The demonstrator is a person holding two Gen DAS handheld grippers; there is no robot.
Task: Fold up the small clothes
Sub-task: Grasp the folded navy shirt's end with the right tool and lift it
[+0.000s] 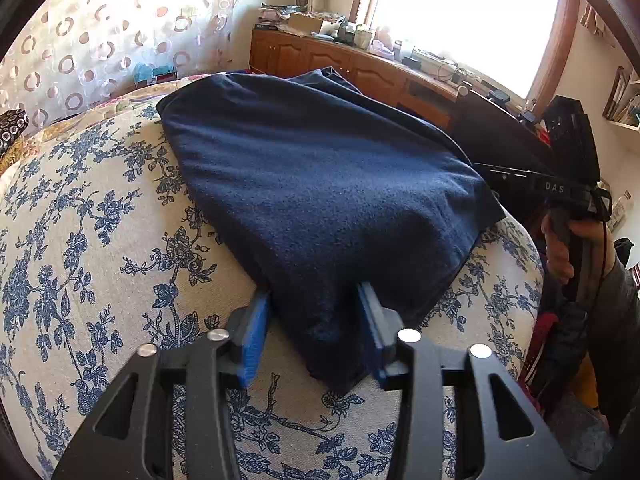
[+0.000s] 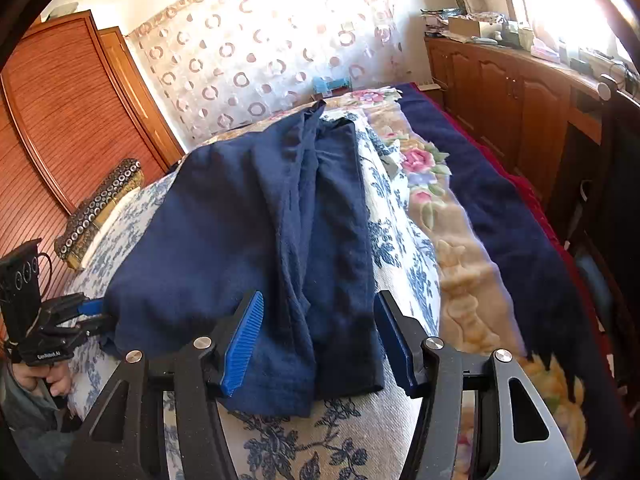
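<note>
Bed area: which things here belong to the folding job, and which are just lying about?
In the job:
navy garment
left tool
right tool
floral bedspread

Lying about:
beaded box
plush flowered blanket
cabinet-top clutter

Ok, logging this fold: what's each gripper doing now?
Left gripper: open, cloth corner between jaws.
Right gripper: open, cloth edge between jaws.
</note>
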